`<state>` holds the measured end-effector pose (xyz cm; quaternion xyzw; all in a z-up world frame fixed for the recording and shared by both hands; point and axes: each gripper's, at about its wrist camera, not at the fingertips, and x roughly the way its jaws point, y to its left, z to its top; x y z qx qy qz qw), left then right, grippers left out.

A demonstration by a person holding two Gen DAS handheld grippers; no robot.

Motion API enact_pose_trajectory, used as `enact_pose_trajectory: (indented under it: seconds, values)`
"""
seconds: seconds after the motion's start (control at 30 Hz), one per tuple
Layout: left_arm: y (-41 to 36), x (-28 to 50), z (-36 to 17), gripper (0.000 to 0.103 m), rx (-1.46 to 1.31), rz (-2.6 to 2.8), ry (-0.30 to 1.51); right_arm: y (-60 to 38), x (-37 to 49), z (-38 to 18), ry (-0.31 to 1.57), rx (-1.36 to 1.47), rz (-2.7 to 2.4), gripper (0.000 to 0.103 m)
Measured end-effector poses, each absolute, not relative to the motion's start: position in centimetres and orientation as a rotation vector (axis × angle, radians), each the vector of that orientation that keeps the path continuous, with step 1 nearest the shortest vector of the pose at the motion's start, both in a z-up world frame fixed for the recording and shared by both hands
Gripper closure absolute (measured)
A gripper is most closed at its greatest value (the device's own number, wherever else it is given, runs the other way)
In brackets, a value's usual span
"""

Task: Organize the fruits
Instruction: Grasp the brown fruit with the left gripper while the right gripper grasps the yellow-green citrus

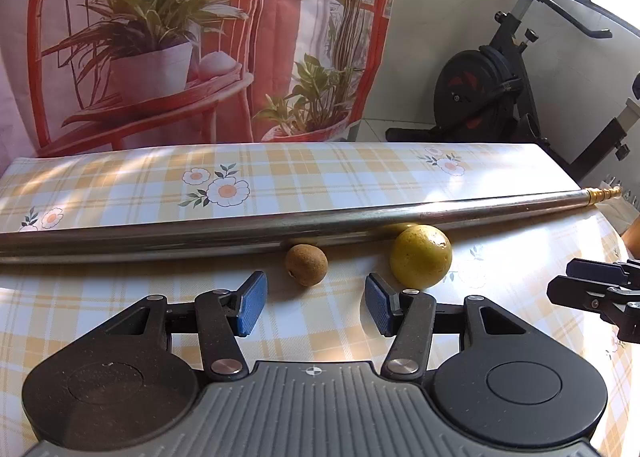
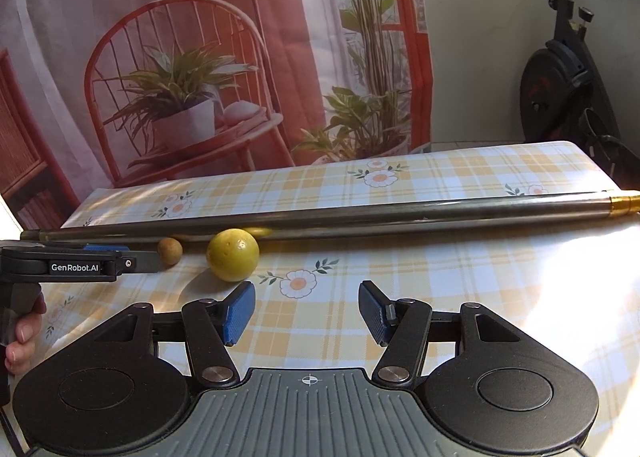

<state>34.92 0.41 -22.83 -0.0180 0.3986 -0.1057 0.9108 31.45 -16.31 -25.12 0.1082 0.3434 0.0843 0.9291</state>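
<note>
The left tongs (image 1: 316, 303) gape wide and empty over the checked table (image 1: 120, 193). At their 12 o'clock sits a small brown fruit (image 1: 306, 264), touching or just shy of a long steel pole (image 1: 200, 231). At 1 o'clock a yellow fruit (image 1: 421, 256) rests against the same pole. Farther right, the right tongs (image 2: 307, 311) hang spread and empty, the yellow fruit at their 11 o'clock.

Sunlit, right-side glare, fisheye-warped edges
</note>
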Motion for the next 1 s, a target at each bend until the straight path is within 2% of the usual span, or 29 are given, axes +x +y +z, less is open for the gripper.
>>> enact_pose_trajectory:
  seconds: [0.4, 0.57, 0.77, 1.0]
  values:
    - [0.4, 37.3, -24.7, 0.060, -0.098, -0.190, 0.830, -16.5, 32.6, -26.6, 0.742, 0.227, 0.181, 0.048]
    - [0.0, 37.5, -24.9, 0.074, -0.079, -0.196, 0.819, -16.4, 33.0, -26.7, 0.750, 0.218, 0.187, 0.048]
    - [0.3, 36.6, -24.7, 0.074, -0.063, -0.200, 0.810, -15.5, 33.6, -26.6, 0.748, 0.191, 0.213, 0.048]
    - [1.8, 33.4, -23.1, 0.075, -0.043, -0.206, 0.777, -12.7, 35.1, -25.5, 0.661, 0.071, 0.351, 0.049]
